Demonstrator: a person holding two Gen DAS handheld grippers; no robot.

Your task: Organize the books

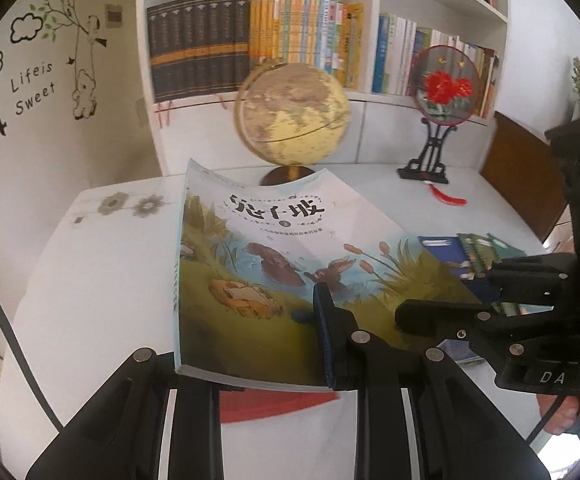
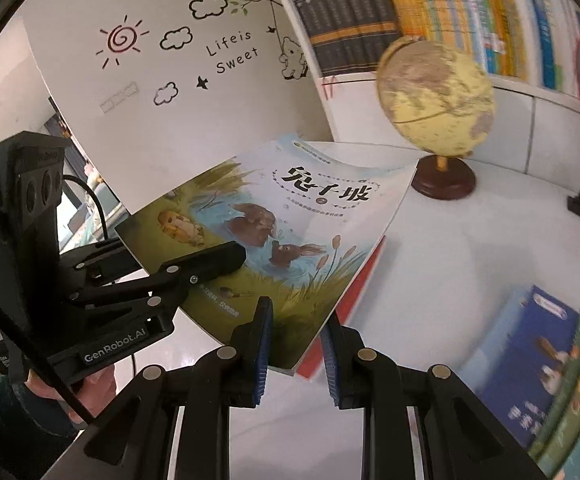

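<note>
A picture book with rabbits on a pond cover is held tilted above the white table; it also shows in the right wrist view. My left gripper is shut on the book's near edge; only its right finger shows above the cover. My right gripper straddles the book's near corner with a gap between its blue pads, so it is open. A red book lies under the picture book. More books lie on the table to the right.
A globe on a wooden base stands at the back of the table. A round red-flower fan on a black stand is at the back right. A white bookshelf full of books stands behind. A wooden chair back is at right.
</note>
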